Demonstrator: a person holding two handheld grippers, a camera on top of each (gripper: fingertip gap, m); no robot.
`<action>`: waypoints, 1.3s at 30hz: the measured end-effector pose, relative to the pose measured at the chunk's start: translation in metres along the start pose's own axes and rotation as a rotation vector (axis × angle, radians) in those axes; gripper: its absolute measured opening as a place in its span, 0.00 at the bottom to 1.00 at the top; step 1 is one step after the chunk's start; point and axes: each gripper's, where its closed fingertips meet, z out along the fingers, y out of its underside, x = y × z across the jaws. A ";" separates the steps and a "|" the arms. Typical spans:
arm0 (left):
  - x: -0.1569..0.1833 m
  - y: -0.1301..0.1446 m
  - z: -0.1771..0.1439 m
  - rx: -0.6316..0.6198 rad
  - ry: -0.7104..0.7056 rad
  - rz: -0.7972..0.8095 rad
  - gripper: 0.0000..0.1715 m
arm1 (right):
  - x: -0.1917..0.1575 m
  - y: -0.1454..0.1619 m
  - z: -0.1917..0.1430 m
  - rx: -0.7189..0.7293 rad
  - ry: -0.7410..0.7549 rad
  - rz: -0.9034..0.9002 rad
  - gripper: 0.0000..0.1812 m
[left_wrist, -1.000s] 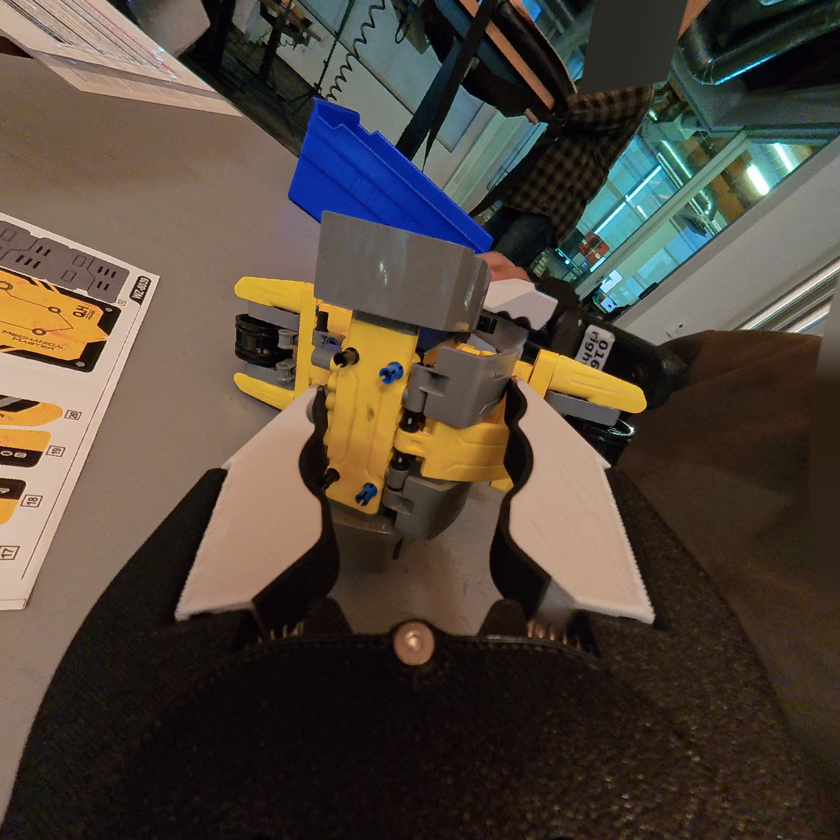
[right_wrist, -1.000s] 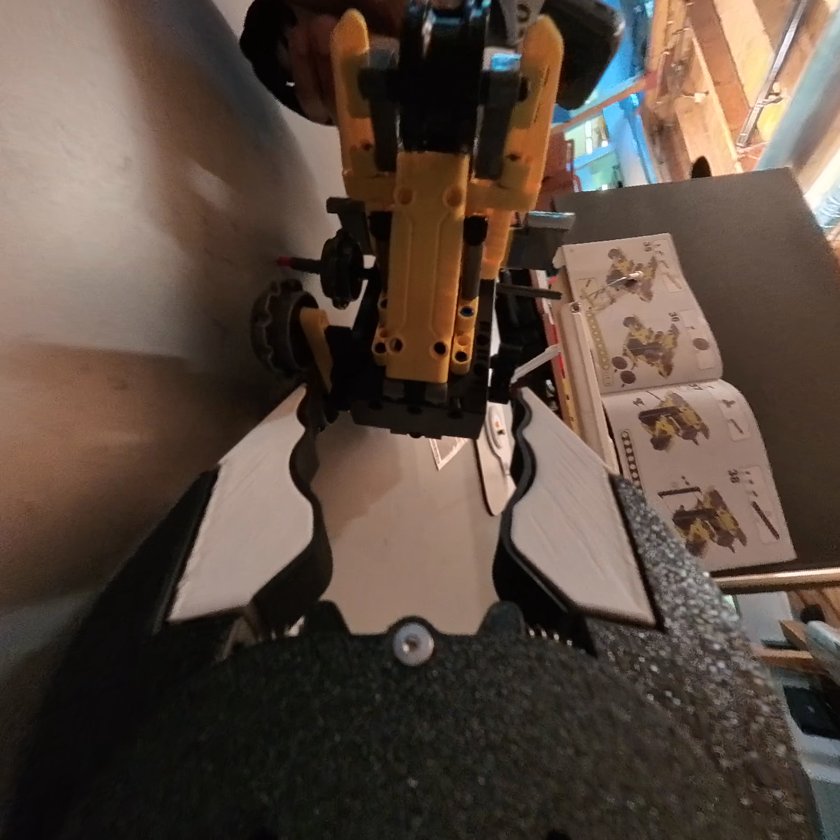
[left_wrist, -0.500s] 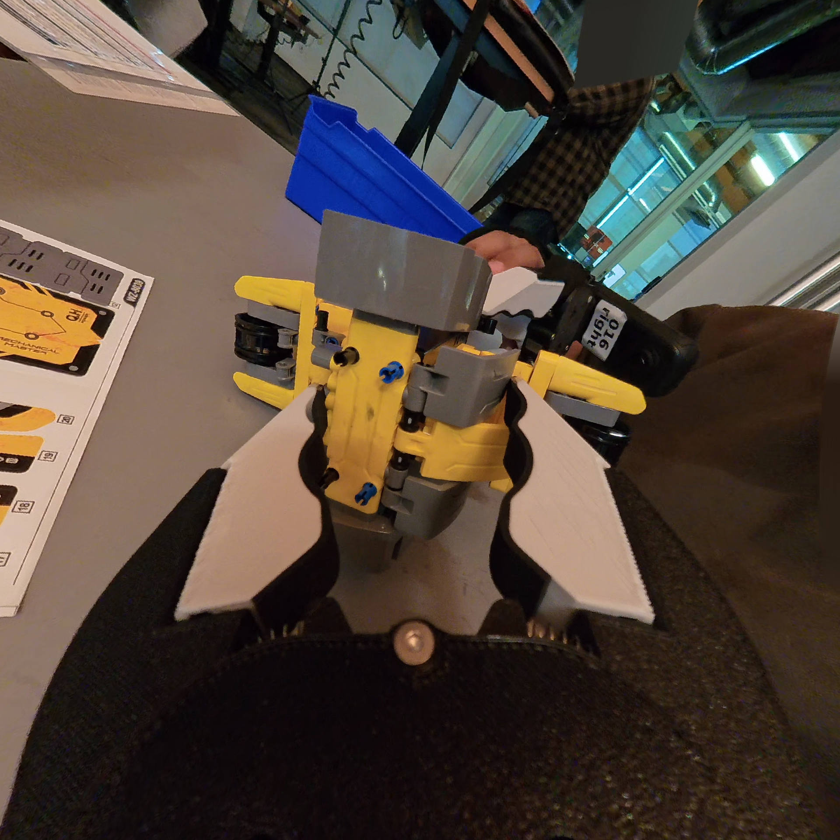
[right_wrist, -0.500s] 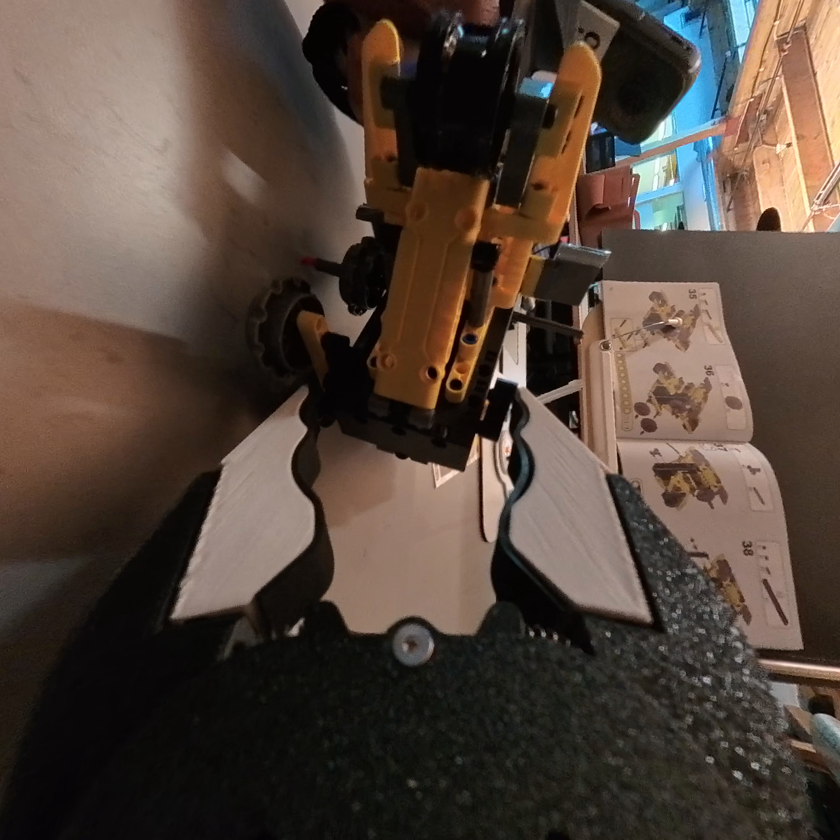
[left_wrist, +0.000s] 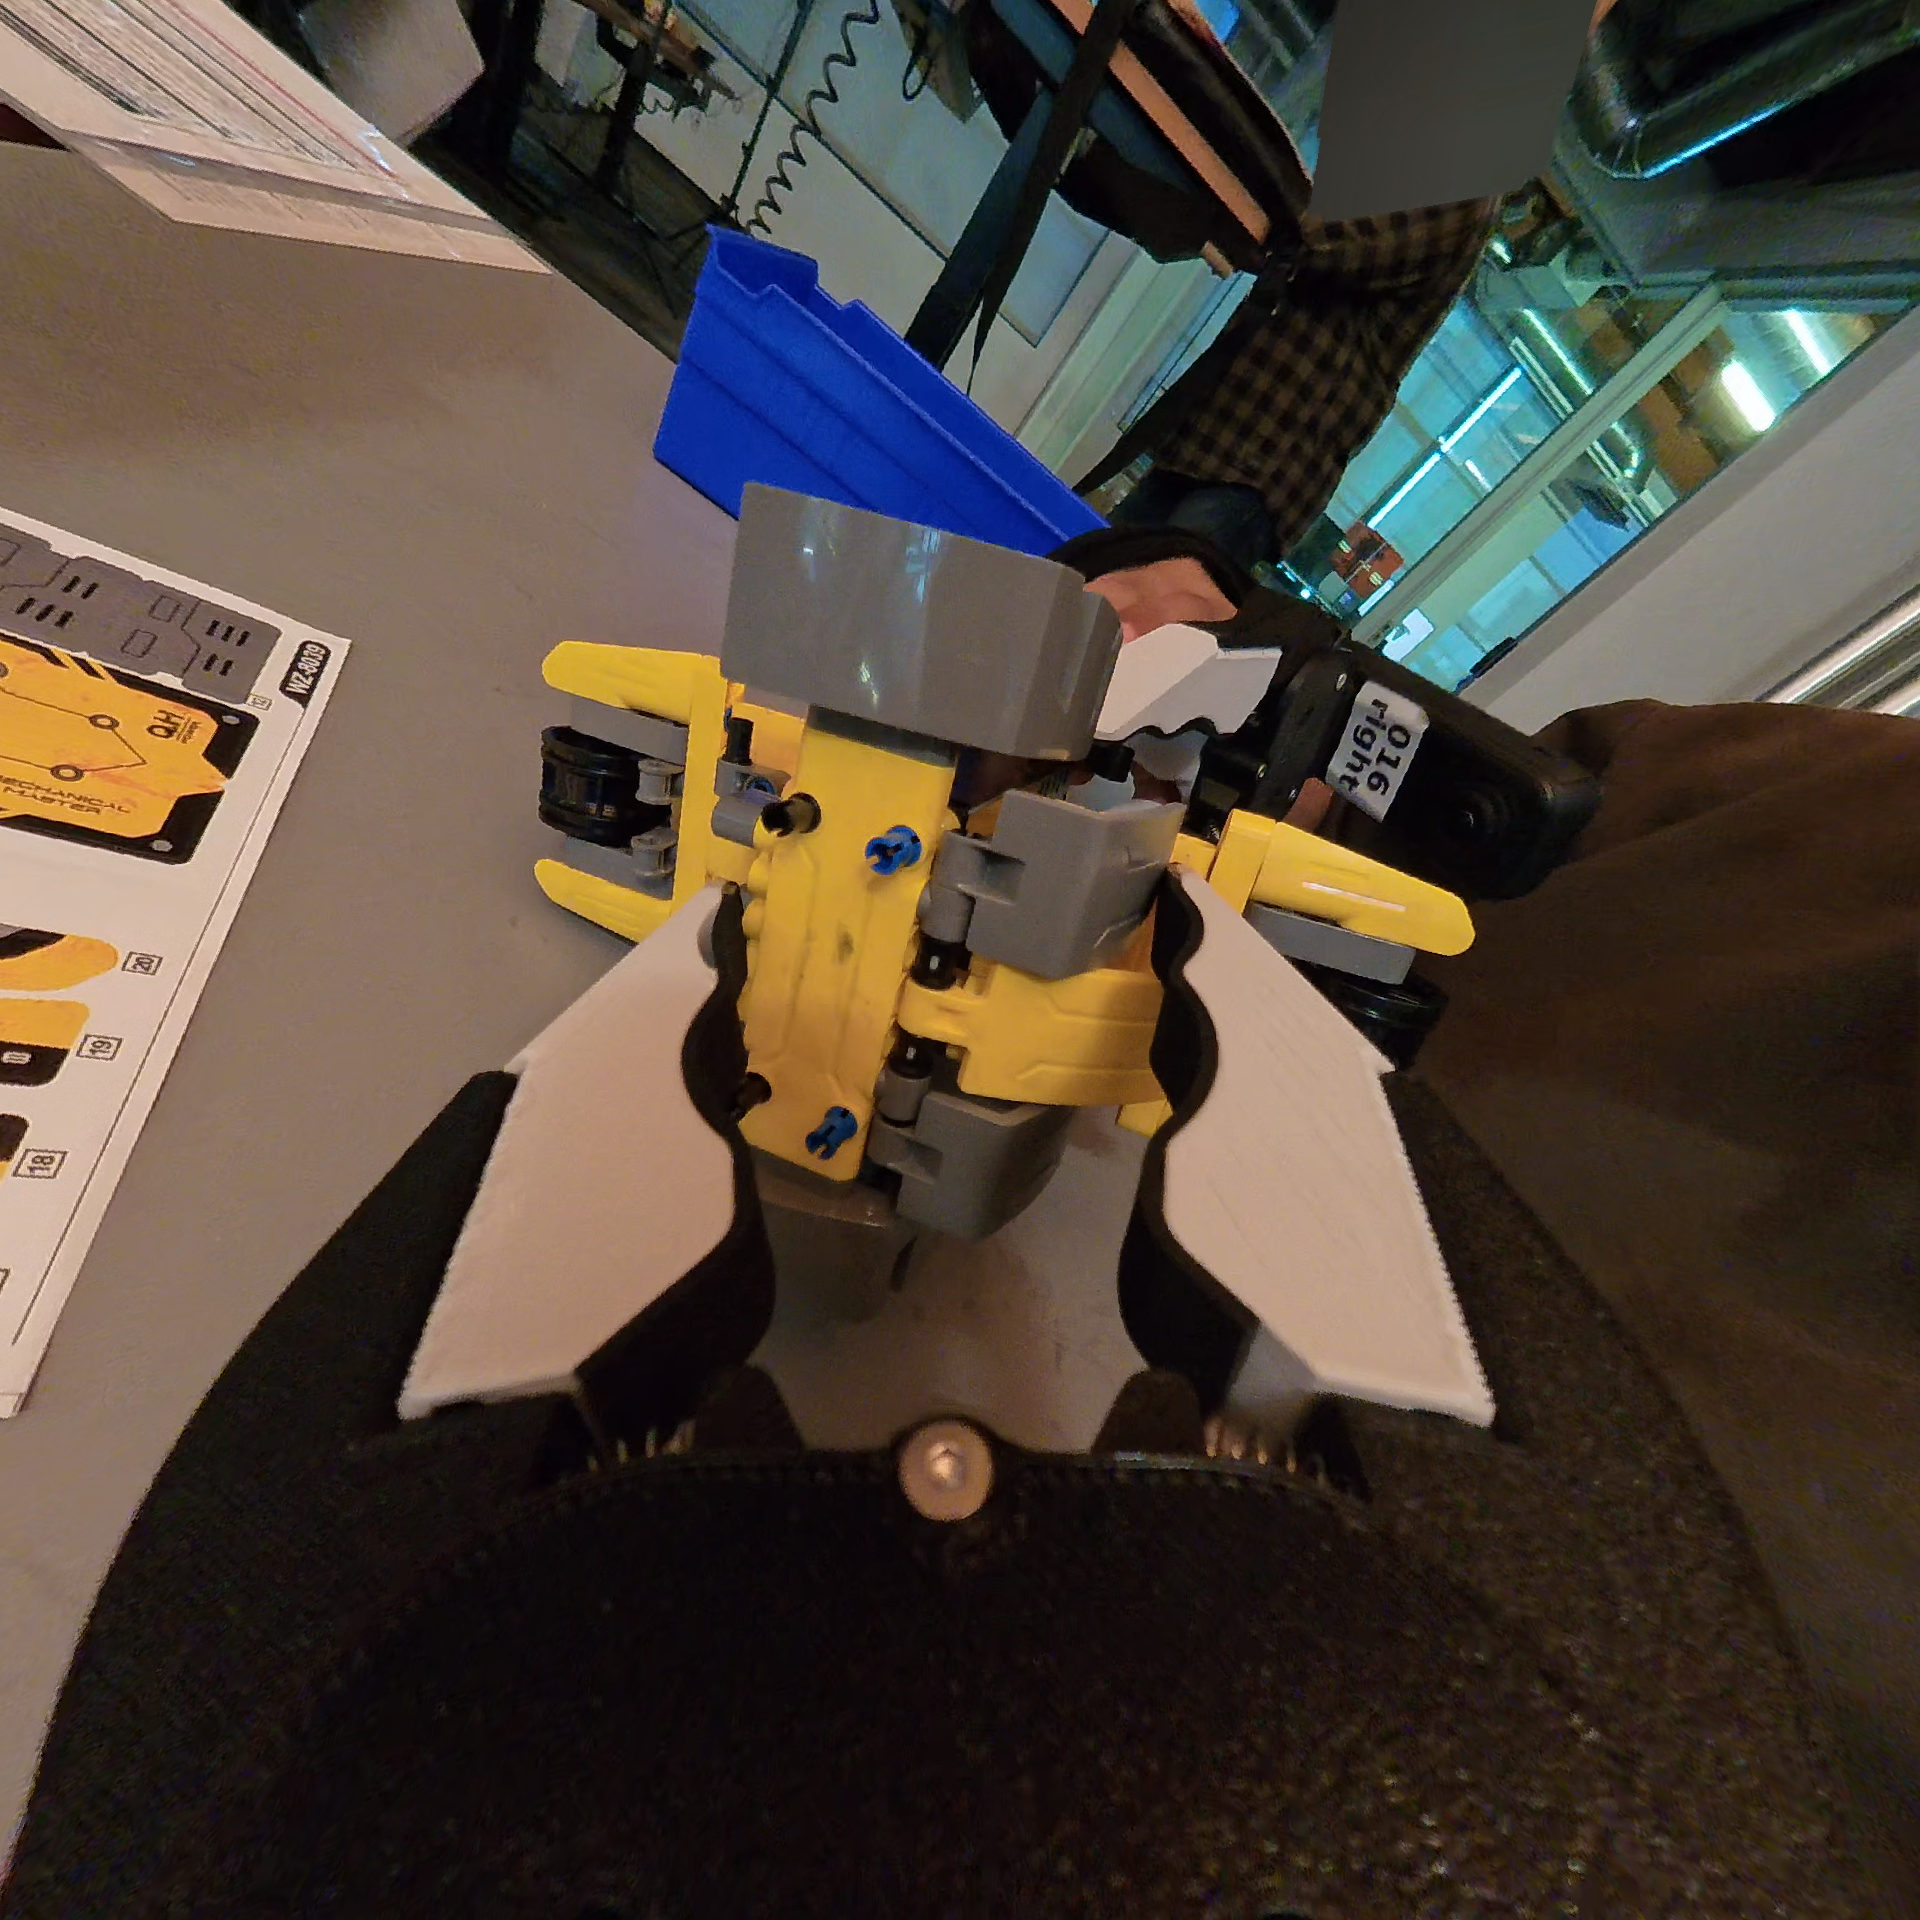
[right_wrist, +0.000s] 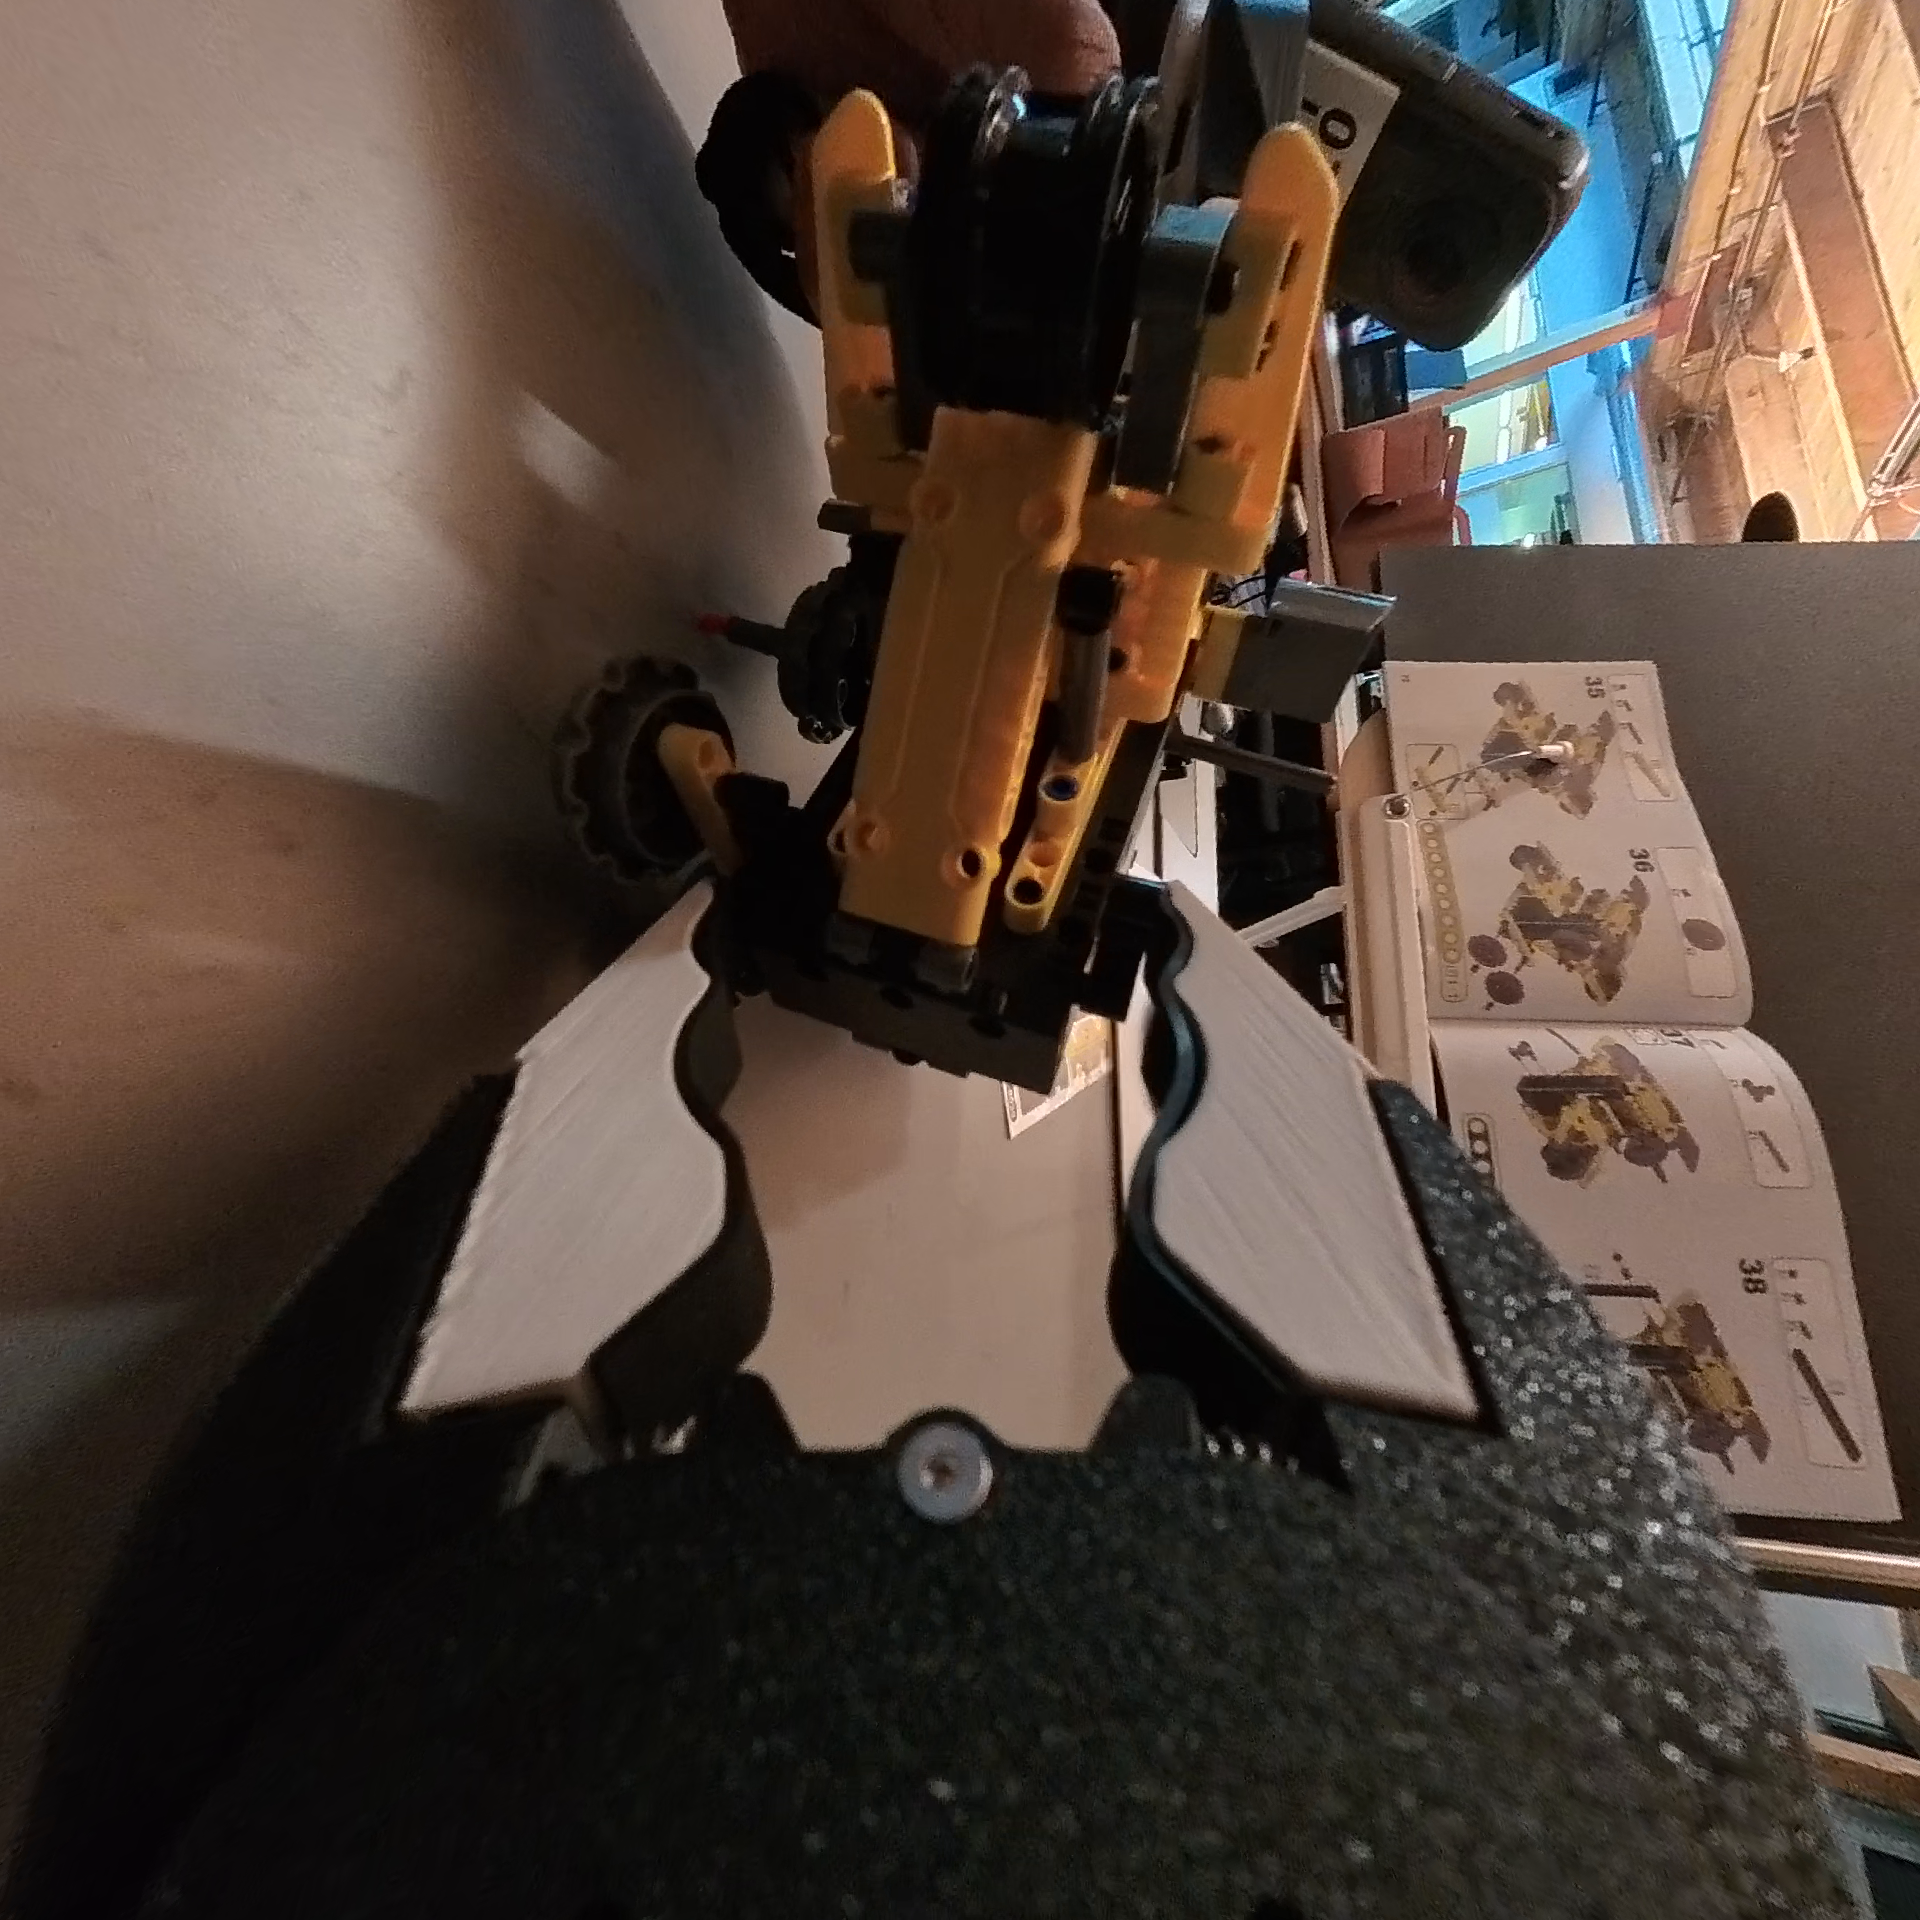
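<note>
In the left wrist view, the left gripper is clamped on a yellow and grey toy brick vehicle, its two white fingers pressing the model's yellow body from either side, with the black wavy pads touching the bricks. The model stands over the grey table, its grey bucket-shaped part pointing away from the camera and a black wheel showing at the left between yellow prongs. A printed sticker sheet lies flat on the table to the left, well apart from the model. A blue plastic bin sits on the table behind the model. The right gripper reaches in from the far right, one white finger close against the model's upper right side, with a hand just behind it. In the right wrist view, the right gripper grips the black base of the same brick vehicle, jaws closed on it, the yellow beams rising away from the camera toward a black wheel held in a yellow fork. A dark toothed wheel shows at the model's left. An open instruction booklet lies to the right, apart from the model.
</note>
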 end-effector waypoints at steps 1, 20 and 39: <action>0.000 0.000 0.000 0.001 0.000 -0.002 0.45 | 0.000 0.000 0.000 0.000 -0.005 0.003 0.43; 0.000 -0.002 -0.001 0.009 0.014 0.000 0.45 | 0.020 0.031 -0.036 0.215 -0.155 1.164 0.45; 0.006 -0.009 -0.001 -0.009 -0.061 0.151 0.45 | -0.003 0.015 -0.017 0.226 -0.386 1.410 0.23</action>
